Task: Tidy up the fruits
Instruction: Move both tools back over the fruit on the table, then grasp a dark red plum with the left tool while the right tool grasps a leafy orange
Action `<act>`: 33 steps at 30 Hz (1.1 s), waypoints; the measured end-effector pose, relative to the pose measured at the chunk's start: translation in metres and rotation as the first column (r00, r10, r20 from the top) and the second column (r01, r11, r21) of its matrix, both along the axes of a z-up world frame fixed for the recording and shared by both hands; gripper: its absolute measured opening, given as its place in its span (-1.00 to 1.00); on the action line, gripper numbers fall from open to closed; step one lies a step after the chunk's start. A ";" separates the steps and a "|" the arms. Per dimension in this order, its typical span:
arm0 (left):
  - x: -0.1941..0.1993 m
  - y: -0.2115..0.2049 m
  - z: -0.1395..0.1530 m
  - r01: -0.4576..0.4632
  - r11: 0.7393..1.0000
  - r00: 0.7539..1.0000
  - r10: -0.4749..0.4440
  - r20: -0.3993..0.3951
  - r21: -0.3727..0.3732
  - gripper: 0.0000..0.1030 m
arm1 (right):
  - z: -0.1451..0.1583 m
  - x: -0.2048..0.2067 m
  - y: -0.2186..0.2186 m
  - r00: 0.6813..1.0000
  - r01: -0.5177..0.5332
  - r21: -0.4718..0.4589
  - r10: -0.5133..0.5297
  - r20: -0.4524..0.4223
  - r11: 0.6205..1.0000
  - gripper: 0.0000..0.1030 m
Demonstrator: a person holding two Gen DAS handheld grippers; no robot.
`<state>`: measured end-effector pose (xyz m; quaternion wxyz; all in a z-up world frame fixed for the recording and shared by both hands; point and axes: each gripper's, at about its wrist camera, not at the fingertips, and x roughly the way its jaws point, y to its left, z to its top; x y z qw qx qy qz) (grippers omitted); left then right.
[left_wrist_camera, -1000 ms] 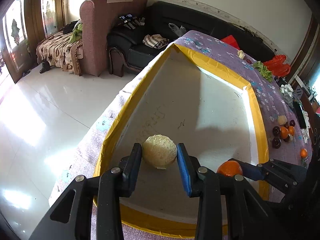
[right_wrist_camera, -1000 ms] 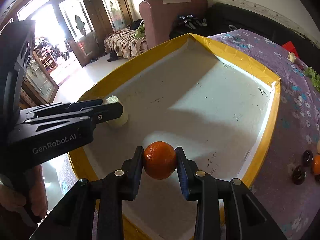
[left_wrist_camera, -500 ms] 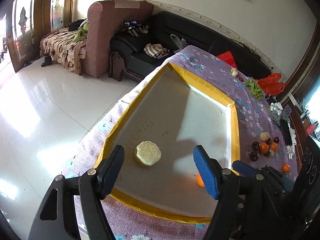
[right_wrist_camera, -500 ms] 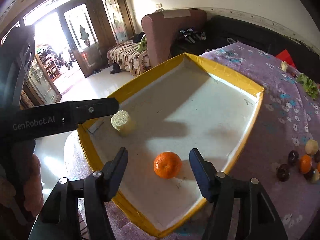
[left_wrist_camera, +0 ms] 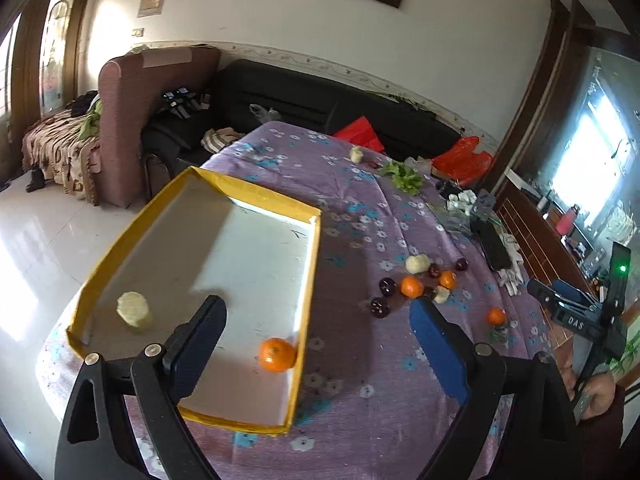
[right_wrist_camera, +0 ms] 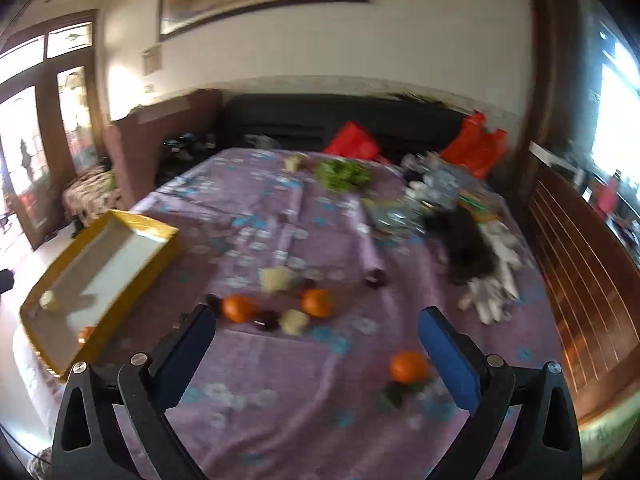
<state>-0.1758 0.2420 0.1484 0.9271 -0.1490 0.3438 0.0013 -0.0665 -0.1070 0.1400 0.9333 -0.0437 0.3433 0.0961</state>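
A yellow-rimmed white tray (left_wrist_camera: 316,248) lies at the table's left end; it also shows in the right wrist view (right_wrist_camera: 160,256). In it lie a pale yellow fruit (left_wrist_camera: 134,312) and an orange (left_wrist_camera: 277,355). Loose oranges (left_wrist_camera: 412,286), dark plums (left_wrist_camera: 379,306) and pale fruits (left_wrist_camera: 417,264) sit on the purple cloth right of the tray. My left gripper (left_wrist_camera: 318,340) is open and empty above the tray's right edge. My right gripper (right_wrist_camera: 318,352) is open and empty above the loose fruit (right_wrist_camera: 318,303), with one orange (right_wrist_camera: 409,367) near its right finger. The right gripper's body appears at the left wrist view's right edge.
Green leaves (left_wrist_camera: 406,178), red bags (left_wrist_camera: 462,158), white pieces and a dark flat object (left_wrist_camera: 496,246) crowd the table's far right. A black sofa (left_wrist_camera: 320,100) and a brown armchair (left_wrist_camera: 136,120) stand beyond the table. The tiled floor lies to the left.
Both grippers opened, leaving the pale fruit and the orange in the tray, then drew back and swung right toward the loose fruit on the cloth.
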 end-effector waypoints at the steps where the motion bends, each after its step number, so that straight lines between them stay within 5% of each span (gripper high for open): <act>1: 0.006 -0.009 -0.005 0.018 1.000 1.000 -0.018 -0.019 -0.001 0.80 | -0.005 0.008 -0.018 0.998 0.046 0.002 -0.046 -0.041 0.999 0.95; 2: 0.013 -0.016 -0.013 0.039 0.999 0.998 -0.039 -0.045 -0.006 0.80 | -0.011 0.016 -0.039 0.993 0.087 0.024 -0.085 -0.082 0.996 0.89; 4: 0.024 -0.027 -0.025 0.062 0.998 0.994 -0.064 -0.086 -0.021 0.80 | -0.030 0.028 -0.073 0.977 0.156 0.083 -0.141 -0.162 0.984 0.42; 7: 0.036 -0.036 -0.039 0.088 0.995 0.988 -0.092 -0.123 -0.039 0.77 | -0.056 0.040 -0.088 0.962 0.191 0.142 -0.156 -0.226 0.971 0.31; 9: 0.042 -0.043 -0.044 0.110 0.993 0.984 -0.113 -0.134 -0.032 0.52 | -0.070 0.046 -0.087 0.961 0.187 0.161 -0.147 -0.232 0.969 0.26; 12: 0.051 -0.051 -0.050 0.130 0.991 0.976 -0.131 -0.173 -0.017 -0.12 | -0.086 0.052 -0.074 0.968 0.176 0.162 -0.141 -0.207 0.971 0.26; 18: 0.072 -0.058 -0.062 0.105 0.994 0.974 -0.099 -0.206 0.017 -0.12 | -0.116 0.075 -0.061 0.964 0.175 0.157 -0.137 -0.229 0.972 0.16; 22: 0.092 -0.071 -0.069 0.129 0.991 0.968 -0.118 -0.222 0.037 -0.11 | -0.125 0.073 -0.056 0.966 0.158 0.114 -0.130 -0.224 0.981 -0.25; 29: 0.138 -0.119 -0.084 0.250 0.964 0.946 -0.223 -0.235 0.092 -0.11 | -0.126 0.069 -0.058 0.969 0.157 0.121 -0.129 -0.210 0.980 -0.26; 33: 0.159 -0.117 -0.094 0.213 0.963 0.951 -0.167 -0.260 0.162 -0.11 | -0.125 0.069 -0.056 0.969 0.157 0.107 -0.133 -0.206 0.982 -0.25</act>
